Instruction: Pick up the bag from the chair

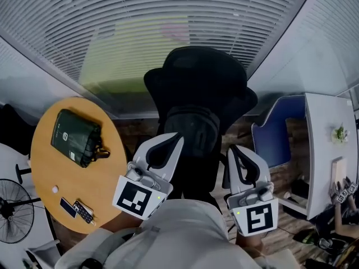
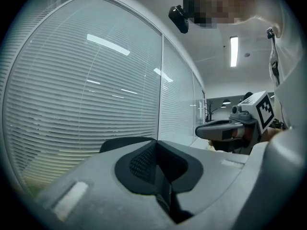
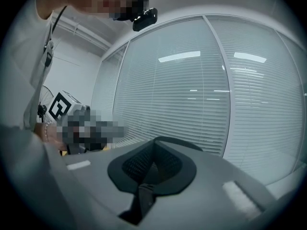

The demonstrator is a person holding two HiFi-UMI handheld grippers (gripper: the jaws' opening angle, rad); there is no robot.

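Note:
A black bag (image 1: 190, 129) sits on the seat of a black office chair (image 1: 196, 77), seen from above in the head view. My left gripper (image 1: 176, 135) hangs just at the bag's left side, jaws together with nothing between them. Just right of the bag is my right gripper (image 1: 231, 148), also shut and empty. Whether either touches the bag I cannot tell. In the left gripper view the shut left gripper (image 2: 156, 145) points level over the chair's top edge (image 2: 122, 142). The right gripper view shows the same for the right gripper (image 3: 154, 143), with the chair's top (image 3: 184, 143) behind it.
A round wooden table (image 1: 45, 172) stands at the left with a dark green pouch (image 1: 76, 136) and small items (image 1: 78, 209) on it. A fan (image 1: 11, 209) is beyond it. Window blinds (image 1: 168, 21) run behind the chair. A white desk (image 1: 325, 144) and blue panel (image 1: 277, 130) are at the right.

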